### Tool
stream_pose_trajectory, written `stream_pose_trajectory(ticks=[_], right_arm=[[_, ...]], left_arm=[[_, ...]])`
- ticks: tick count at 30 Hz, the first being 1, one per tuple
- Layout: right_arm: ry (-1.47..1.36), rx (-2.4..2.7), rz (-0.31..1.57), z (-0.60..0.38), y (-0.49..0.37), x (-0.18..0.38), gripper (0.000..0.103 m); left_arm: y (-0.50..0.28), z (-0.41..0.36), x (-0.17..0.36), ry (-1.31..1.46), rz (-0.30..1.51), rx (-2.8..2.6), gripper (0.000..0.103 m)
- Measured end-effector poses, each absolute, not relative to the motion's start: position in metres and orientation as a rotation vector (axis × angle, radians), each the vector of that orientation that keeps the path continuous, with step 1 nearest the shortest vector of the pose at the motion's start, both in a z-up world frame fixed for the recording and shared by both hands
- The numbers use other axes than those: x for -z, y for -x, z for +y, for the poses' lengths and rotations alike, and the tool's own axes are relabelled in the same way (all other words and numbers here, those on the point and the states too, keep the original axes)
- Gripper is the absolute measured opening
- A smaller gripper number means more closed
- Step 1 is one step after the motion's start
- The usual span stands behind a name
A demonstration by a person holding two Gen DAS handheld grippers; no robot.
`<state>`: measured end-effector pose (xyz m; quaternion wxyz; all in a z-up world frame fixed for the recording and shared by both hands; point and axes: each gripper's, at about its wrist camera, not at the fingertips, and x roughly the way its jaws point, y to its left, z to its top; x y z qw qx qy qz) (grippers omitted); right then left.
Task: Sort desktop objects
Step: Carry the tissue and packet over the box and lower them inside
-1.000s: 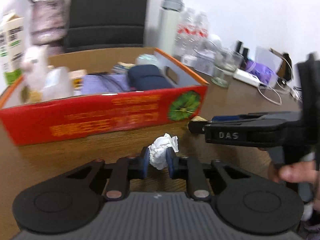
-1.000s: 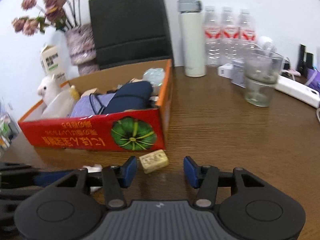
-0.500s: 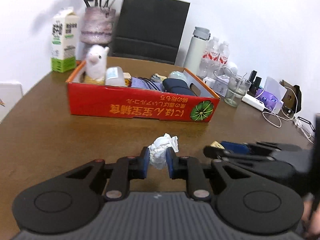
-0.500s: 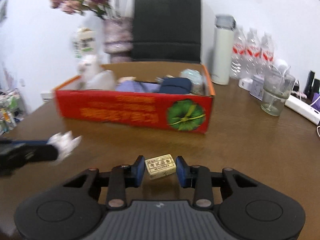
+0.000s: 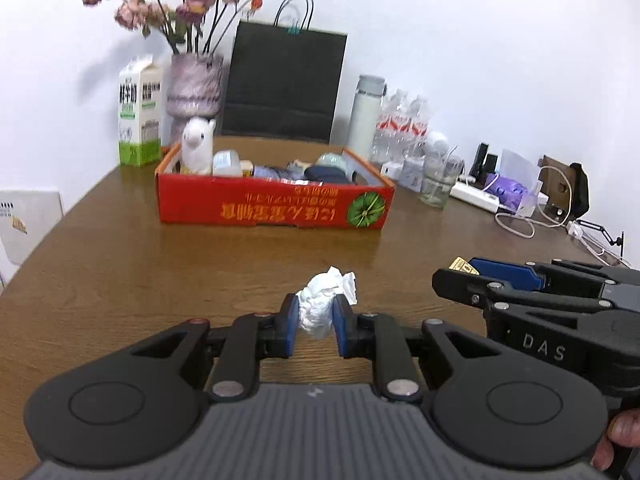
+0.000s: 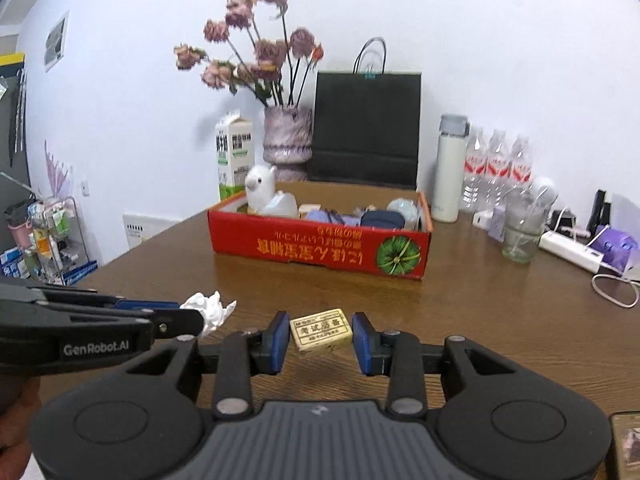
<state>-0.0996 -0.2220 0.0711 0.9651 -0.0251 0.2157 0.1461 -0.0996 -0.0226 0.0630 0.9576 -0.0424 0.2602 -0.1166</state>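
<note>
now both hand-held grippers are loaded.
your left hand-held gripper (image 5: 314, 317) pinches crumpled tissue (image 5: 326, 304); your right hand-held gripper (image 6: 321, 336) pinches the eraser (image 6: 321, 334), lower centre.

White tissue (image 5: 326, 304), red box (image 5: 272, 208)

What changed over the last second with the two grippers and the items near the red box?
The right gripper closed on the eraser and lifted it off the table. Both grippers drew back from the red box, which now looks farther off. The left gripper stayed clamped on the crumpled tissue. The box's contents look unchanged.
</note>
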Motion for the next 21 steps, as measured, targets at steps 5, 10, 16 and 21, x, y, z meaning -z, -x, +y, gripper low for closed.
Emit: stream_pose_trajectory(ticks=[5,10,16,21], right_arm=[[0.046,-0.287,0.417,-0.226,0.105,-0.076,0.033],[0.039,-0.287,0.432,-0.228,0.097,-0.073,0.033],[0.029,-0.315,0.400,-0.232,0.058,-0.091,0.033],[-0.002,-0.344,0.360,-0.230,-0.016,-0.125,0.033]], left_arm=[[0.104,-0.023,-0.068,0.090,0.511,0.237,0.019],[0.096,-0.017,-0.071,0.102,0.508,0.238,0.019],[0.049,-0.004,-0.099,0.057,0.454,0.281,0.019],[-0.036,-0.001,-0.135,-0.012,0.446,0.279,0.019]])
